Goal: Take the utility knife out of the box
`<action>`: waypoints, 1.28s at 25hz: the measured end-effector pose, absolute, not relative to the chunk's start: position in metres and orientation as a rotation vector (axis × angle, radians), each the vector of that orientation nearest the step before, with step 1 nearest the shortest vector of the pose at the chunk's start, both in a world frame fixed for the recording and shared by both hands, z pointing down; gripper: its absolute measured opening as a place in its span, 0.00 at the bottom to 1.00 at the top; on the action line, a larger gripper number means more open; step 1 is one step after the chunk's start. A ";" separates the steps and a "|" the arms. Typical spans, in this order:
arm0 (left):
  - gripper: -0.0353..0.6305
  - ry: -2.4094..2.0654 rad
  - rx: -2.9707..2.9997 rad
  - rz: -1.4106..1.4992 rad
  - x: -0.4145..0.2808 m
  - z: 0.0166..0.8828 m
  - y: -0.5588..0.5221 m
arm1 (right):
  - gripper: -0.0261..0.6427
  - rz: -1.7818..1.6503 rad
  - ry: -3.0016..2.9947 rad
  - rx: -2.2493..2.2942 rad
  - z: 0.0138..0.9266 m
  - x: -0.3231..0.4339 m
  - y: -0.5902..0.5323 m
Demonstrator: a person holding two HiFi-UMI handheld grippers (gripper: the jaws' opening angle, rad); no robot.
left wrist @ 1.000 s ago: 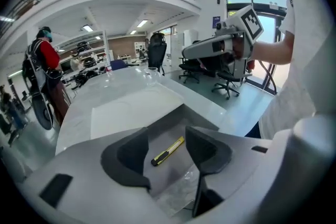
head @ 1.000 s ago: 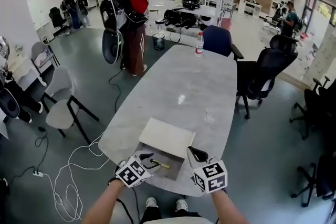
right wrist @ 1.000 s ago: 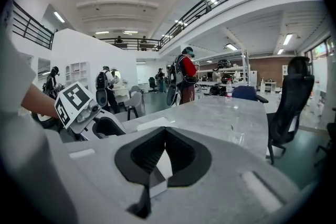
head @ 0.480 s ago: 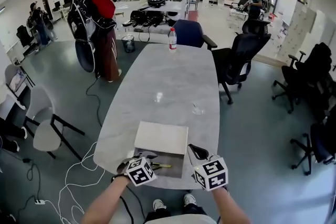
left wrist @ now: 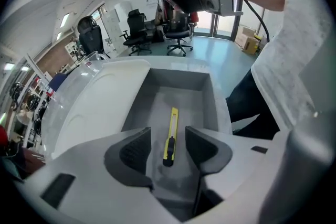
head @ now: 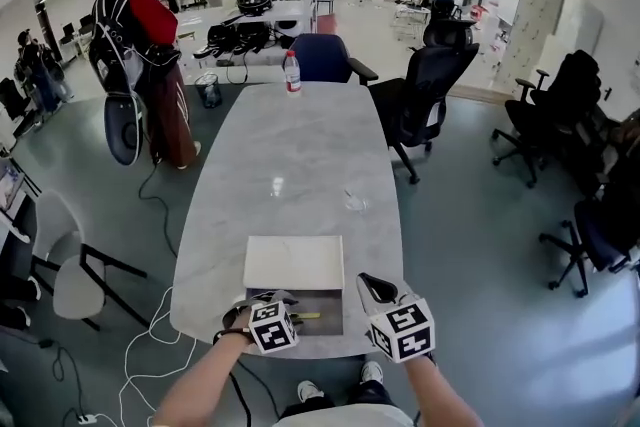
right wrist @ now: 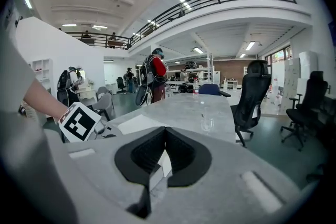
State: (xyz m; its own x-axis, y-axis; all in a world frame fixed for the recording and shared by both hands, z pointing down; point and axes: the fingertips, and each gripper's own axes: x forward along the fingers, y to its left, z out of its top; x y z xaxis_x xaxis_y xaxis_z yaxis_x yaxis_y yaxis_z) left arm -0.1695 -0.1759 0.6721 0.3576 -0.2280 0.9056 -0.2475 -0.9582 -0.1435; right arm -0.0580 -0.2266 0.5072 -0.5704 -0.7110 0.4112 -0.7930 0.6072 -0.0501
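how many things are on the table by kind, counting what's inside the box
box: 1
utility knife: 1
water bottle: 1
clear glass: 1
total: 4

The left forearm (head: 200, 383) and right forearm (head: 440, 402) reach forward from the bottom of the head view, 1 gripper in each hand. The left gripper (head: 273, 302) tilts forward and down, its 2 jaws standing apart with an open gap between the dark pads (left wrist: 134, 149). The right gripper (head: 374, 288) is held roughly level, just beside the left one but not touching it. Its 2 jaws are closed, tips meeting.
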 end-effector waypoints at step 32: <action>0.15 -0.187 2.449 1.796 -0.172 0.698 -0.162 | 0.05 0.372 -2.459 1.297 0.515 -0.039 -0.224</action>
State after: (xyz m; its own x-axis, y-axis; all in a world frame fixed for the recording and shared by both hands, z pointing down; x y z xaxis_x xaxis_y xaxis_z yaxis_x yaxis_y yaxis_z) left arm -0.1724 -0.1622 0.6984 0.2973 -0.0407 0.9539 -0.1570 -0.9876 0.0068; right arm -0.0394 -0.2235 0.5148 -0.5284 -0.7439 0.4091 -0.8317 0.5503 -0.0735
